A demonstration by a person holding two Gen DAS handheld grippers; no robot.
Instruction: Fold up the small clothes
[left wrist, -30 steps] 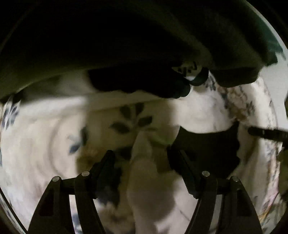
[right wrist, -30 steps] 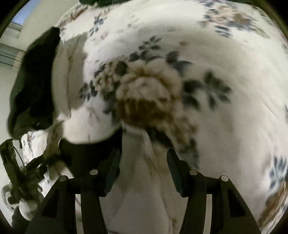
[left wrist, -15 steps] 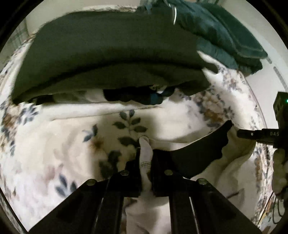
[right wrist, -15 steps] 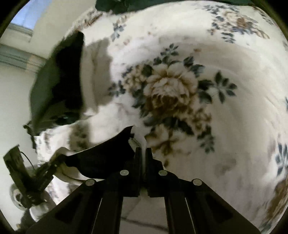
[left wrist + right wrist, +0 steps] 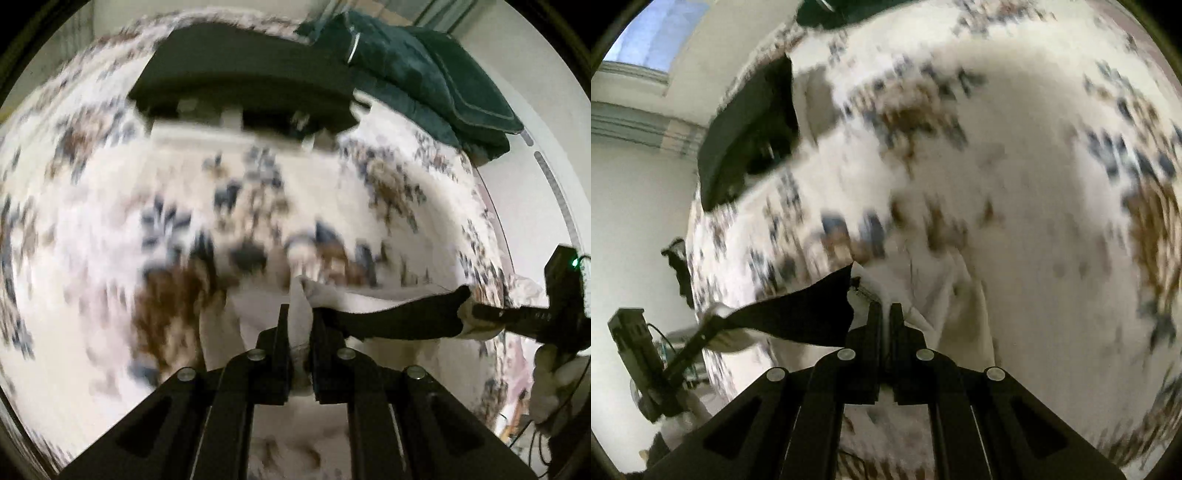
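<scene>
Floral bedding fills nearly everything: a white bed cover (image 5: 110,229) with blue and brown flowers, blurred in both wrist views, with pale wall behind it and a strip of window at the upper left of the right wrist view. Up at the far edge of the bed, a pile of dark teal cloth (image 5: 424,77) sits folded, and just beside it a flat stack of dark folded clothes (image 5: 243,88) lies on the cover; the same dark stack (image 5: 750,133) shows at the left in the right wrist view.

Now to the action. A small white garment with a black panel (image 5: 402,323) is held up off the bed cover, stretched between the two tools. The left tongs (image 5: 300,325) are pinching a bunched white corner of it, the fingers pressed in on the fabric with only that wad of cloth between them; the jaws are easing open a touch, yet the cloth sits gripped between the pads. The right tongs (image 5: 885,321) are pressed together on a thin white edge of the same garment (image 5: 798,317), black panel fanning out to their left.

Each tool appears in the other's camera: the right one at the far right edge of the left view, gripping the garment's other end, with a pale gloved hand (image 5: 554,373) below it.
</scene>
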